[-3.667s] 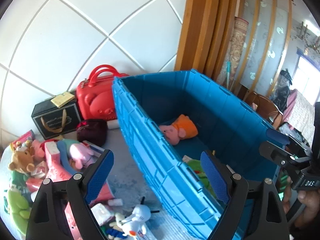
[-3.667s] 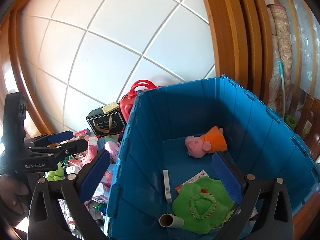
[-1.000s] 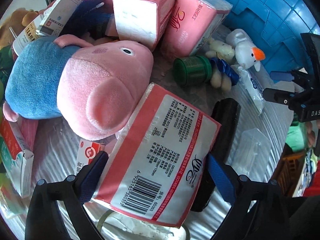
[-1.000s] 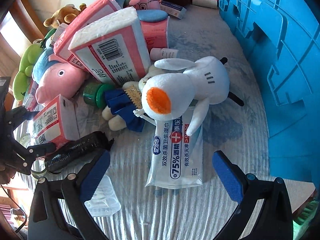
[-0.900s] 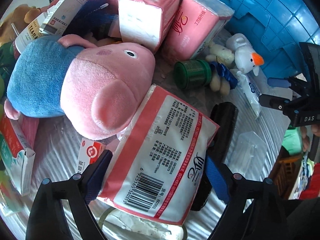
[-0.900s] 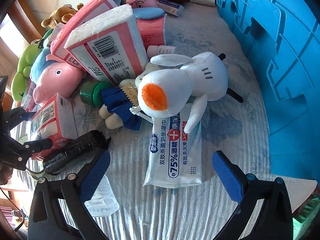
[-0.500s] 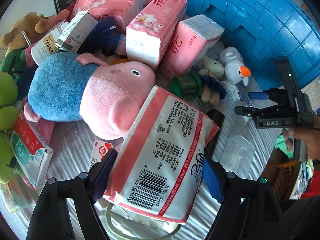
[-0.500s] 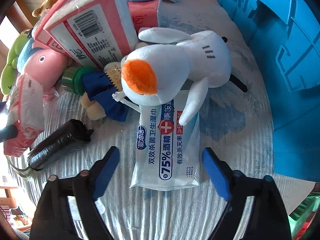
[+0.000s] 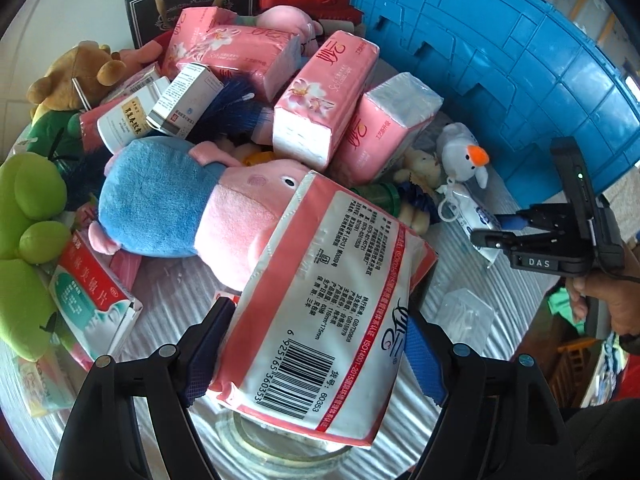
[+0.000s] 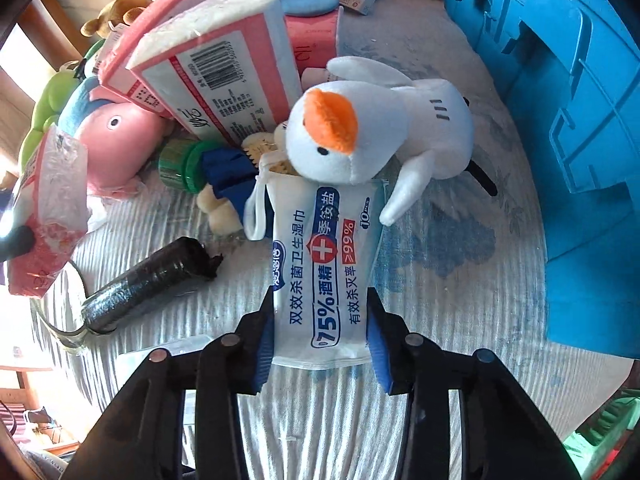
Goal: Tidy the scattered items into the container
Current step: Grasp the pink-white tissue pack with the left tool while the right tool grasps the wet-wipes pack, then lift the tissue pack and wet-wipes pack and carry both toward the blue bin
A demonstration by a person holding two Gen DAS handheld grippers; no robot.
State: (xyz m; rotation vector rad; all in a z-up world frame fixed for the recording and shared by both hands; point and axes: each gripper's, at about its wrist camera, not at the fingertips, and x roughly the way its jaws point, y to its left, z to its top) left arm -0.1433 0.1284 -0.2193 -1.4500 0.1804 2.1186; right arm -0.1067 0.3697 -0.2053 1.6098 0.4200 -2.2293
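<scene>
My left gripper [image 9: 316, 356] is shut on a pink-and-white tissue pack [image 9: 332, 312] and holds it lifted above the table. That pack also shows at the left of the right wrist view [image 10: 48, 216]. My right gripper [image 10: 320, 336] is shut on the near end of a white wet-wipes pack [image 10: 324, 264] that lies on the table with a white plush duck [image 10: 376, 136] resting on its far end. The blue crate [image 9: 500, 48] stands at the right; its wall also shows in the right wrist view [image 10: 580, 120].
A pile fills the table: a pink pig plush in blue [image 9: 168, 204], several pink tissue packs [image 9: 324, 96], medicine boxes [image 9: 184, 100], a green jar [image 10: 180, 164], a small doll [image 10: 224, 184], a black roll [image 10: 148, 280], a clear plastic box [image 9: 464, 316], green and brown plush toys.
My left gripper has lifted the tissue pack off the table and drawn back. My right gripper has moved in and closed on the wet-wipes pack.
</scene>
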